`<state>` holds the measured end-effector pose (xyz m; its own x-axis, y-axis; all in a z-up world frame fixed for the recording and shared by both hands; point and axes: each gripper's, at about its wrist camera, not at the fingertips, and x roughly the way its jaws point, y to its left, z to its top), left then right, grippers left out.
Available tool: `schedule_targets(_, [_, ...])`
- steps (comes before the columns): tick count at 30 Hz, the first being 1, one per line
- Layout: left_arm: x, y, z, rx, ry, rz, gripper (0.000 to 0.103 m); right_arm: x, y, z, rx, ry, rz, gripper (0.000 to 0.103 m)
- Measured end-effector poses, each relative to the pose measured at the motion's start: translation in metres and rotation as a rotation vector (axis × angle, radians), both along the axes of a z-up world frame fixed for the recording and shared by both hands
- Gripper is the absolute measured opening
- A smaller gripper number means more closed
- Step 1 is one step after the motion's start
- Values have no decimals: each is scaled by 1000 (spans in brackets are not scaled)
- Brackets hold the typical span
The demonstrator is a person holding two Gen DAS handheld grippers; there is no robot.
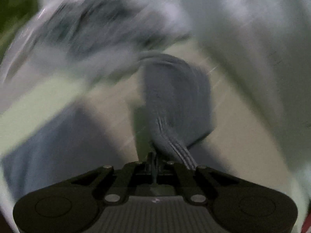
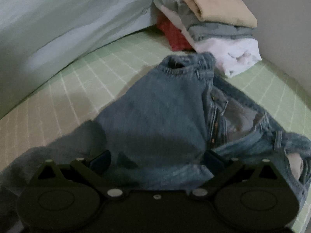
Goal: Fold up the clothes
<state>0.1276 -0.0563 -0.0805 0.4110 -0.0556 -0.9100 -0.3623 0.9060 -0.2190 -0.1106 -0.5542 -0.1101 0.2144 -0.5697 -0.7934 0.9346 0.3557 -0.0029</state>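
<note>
A pair of blue jeans point(image 2: 159, 112) lies crumpled on the green checked sheet point(image 2: 81, 81), waistband at the far end and open fly to the right. My right gripper point(image 2: 157, 161) is open, its jaws wide on either side of the near part of the denim, which bulges between them. My left gripper point(image 1: 154, 155) is shut on a hem of the jeans point(image 1: 175, 101), which hangs forward from the closed jaws. The left wrist view is heavily blurred.
A stack of folded clothes point(image 2: 210, 23), tan on top, then grey, white and red, sits at the back right. A pale green pillow point(image 2: 64, 19) lies along the back left. A pale wall point(image 2: 287, 29) rises on the right.
</note>
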Motion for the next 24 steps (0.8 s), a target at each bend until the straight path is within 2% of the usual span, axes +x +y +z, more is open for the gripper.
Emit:
schedule_targets(1, [-5, 4, -7, 10, 27, 7, 1, -1, 2, 1, 3, -1, 3, 103])
schedule_targets(3, [-12, 11, -16, 21, 56, 16, 11, -1, 7, 3, 3, -4, 14, 103])
schedule_targets(4, [-13, 13, -15, 17, 47, 14, 23, -1, 10, 5, -3, -5, 22, 103])
schedule_targets(5, [-11, 14, -13, 21, 27, 9, 33, -1, 12, 8, -11, -5, 29, 103])
schedule_targets(8, [1, 17, -4, 61, -43, -27, 55, 1, 16, 15, -28, -10, 42, 103])
schedule_targets(11, [25, 14, 6, 117, -107, -86, 69, 4, 20, 20, -39, -9, 57, 103])
schedule_targets(13, [46, 12, 9, 140, -129, -130, 75, 8, 24, 21, -45, 6, 69, 103])
schedule_targets(17, [91, -5, 3, 164, -113, -220, 80, 19, 25, 19, -46, 44, 98, 103])
schedule_targets(20, [121, -17, -13, 133, -104, -259, 85, 30, 25, 20, -54, 70, 111, 103])
schedule_targets(23, [148, -28, -32, 59, -92, -272, 85, 39, 23, 20, -57, 93, 119, 103])
schedule_targets(24, [155, -31, -37, 56, -81, -269, 86, 43, 22, 19, -58, 102, 122, 103])
